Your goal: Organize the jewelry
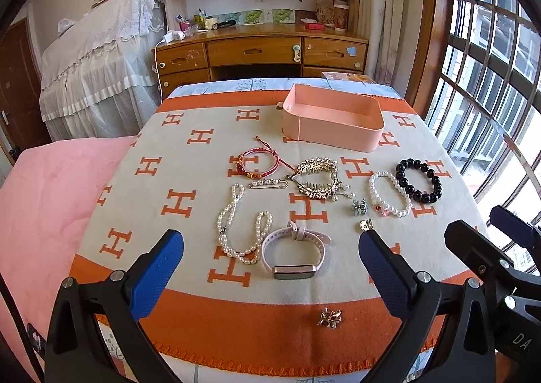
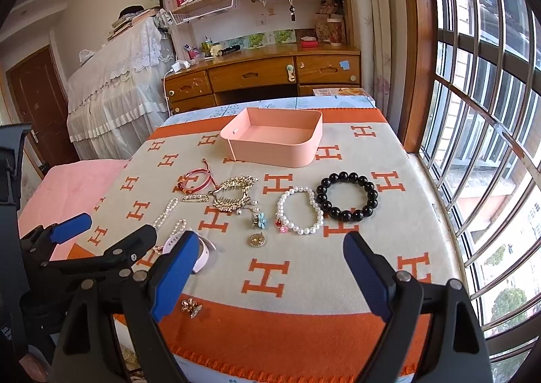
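Jewelry lies on an orange-and-cream H-pattern blanket (image 1: 189,153). An empty pink box (image 1: 333,117) (image 2: 274,137) stands at the far side. Before it lie a red cord bracelet (image 1: 258,163), a gold hair claw (image 1: 316,178), a pearl necklace (image 1: 236,227), a pink smart band (image 1: 294,254), a pearl bracelet (image 2: 299,212) and a black bead bracelet (image 2: 346,195). A small gold clip (image 1: 329,317) lies near the front edge. My left gripper (image 1: 270,268) is open above the band. My right gripper (image 2: 270,274) is open, low over the blanket.
A flower clip (image 2: 259,220) and a round pendant (image 2: 258,240) lie mid-blanket. A wooden desk (image 1: 260,51) with shelves stands behind. A lace-covered piano (image 1: 98,54) is at the left, barred windows (image 2: 483,132) at the right, a pink bedspread (image 1: 44,200) to the left.
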